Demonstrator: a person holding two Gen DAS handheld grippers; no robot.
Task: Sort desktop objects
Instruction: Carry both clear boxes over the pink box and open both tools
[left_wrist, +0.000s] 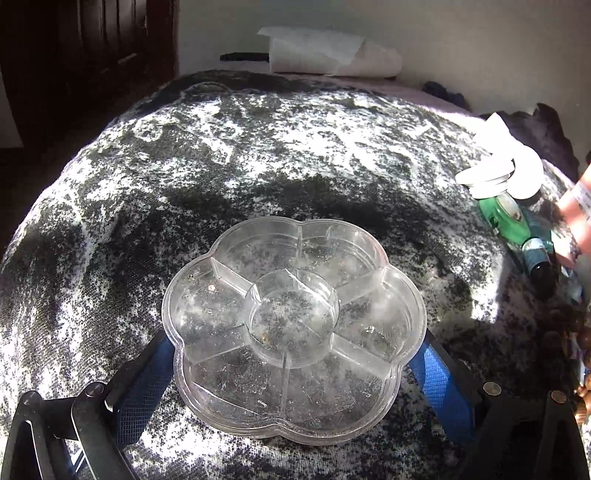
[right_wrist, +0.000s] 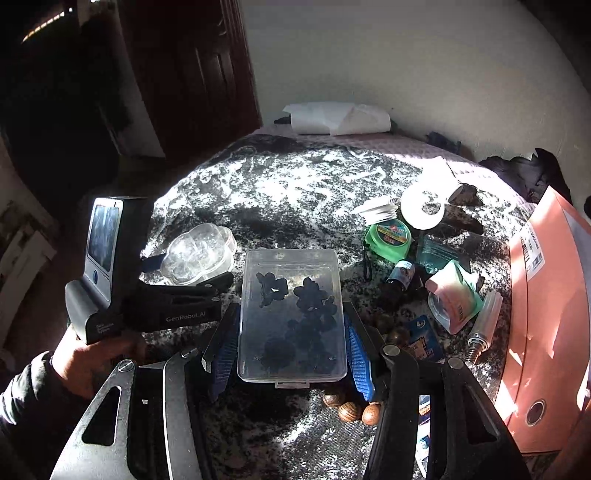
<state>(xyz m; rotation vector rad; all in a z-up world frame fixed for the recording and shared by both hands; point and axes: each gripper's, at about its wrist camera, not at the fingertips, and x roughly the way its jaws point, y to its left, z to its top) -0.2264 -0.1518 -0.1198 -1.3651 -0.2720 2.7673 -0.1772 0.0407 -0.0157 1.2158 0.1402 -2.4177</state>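
The dish (left_wrist: 294, 325) sits on the cloth (left_wrist: 258, 147), between the two fingers of the left gripper (left_wrist: 295, 354). The box (right_wrist: 291, 314) is between the fingers of the right gripper (right_wrist: 291, 354), right of the dish. Right of the box lie a tape measure (right_wrist: 388, 238), a little bottle (right_wrist: 400, 275) and a bulb (right_wrist: 485, 321). Nuts (right_wrist: 351, 408) lie near, under the box. A paper roll (right_wrist: 338, 118) lies far back by the wall. A folder (right_wrist: 546, 314) is at the far right.

Hard sunlight falls on the mottled black-and-white cloth (left_wrist: 229, 147) before a pale wall (right_wrist: 369, 55) and dark wooden door (right_wrist: 192, 74).
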